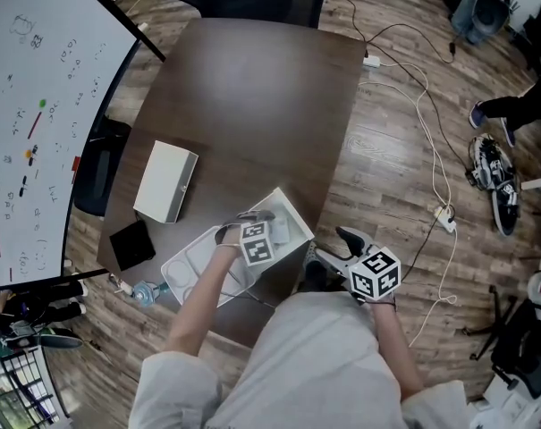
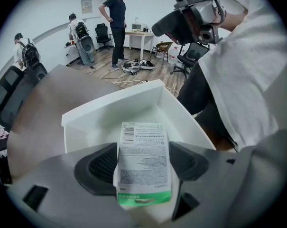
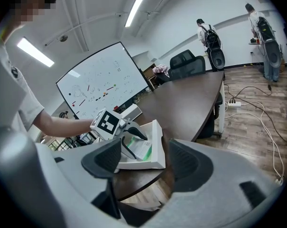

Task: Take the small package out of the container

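Small package [image 2: 144,146] is seen standing between the jaws of the left gripper [image 2: 144,169], which are spread wide and not pressed on it: a gap is shown at one pad, and the other looks to lie only at the packet's edge, so nothing is gripped yet. Its long axis is laid along the line in which that gripper points, so that its narrow width is what spans the jaws, with the green end nearest the camera and the barcode end farthest. The package is kept inside the container [image 2: 110,107], low against the white floor and short of the far wall. The left gripper is aimed steeply down into the container from above. The right gripper [image 3: 141,164] is held off to the side of the container, beyond the table [image 1: 252,88] edge, its jaws parted and nothing between them. The left hand is judged far the nearer, and a plain closing across the narrow width is judged to be what the coming lift out of the container turns on
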Tool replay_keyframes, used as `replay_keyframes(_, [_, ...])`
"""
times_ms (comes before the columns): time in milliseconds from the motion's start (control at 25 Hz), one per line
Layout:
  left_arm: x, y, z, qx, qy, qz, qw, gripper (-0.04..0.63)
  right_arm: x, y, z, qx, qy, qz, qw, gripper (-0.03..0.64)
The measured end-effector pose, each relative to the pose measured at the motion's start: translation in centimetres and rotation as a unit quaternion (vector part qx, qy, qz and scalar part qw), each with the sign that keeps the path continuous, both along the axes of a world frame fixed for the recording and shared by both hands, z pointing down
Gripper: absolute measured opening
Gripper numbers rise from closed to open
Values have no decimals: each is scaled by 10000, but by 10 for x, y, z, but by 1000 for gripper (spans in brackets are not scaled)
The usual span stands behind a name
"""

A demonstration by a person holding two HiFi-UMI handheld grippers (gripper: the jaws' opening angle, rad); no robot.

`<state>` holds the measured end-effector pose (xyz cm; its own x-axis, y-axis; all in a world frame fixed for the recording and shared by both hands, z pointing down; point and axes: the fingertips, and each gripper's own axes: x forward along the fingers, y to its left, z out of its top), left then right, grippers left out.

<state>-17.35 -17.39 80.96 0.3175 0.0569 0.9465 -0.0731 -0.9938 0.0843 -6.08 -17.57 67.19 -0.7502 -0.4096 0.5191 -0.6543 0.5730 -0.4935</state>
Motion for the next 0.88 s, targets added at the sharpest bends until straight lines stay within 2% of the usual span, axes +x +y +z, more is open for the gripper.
replay_keyframes(520, [1,1,10,-1,-528,156,9985,321,-8,4,2,-54,-60,-150,9999,321])
replay_keyframes(880, [1,-4,6,7,-534,-364,9979,321,-7,5,-1,-55,-82,-192,9998,318])
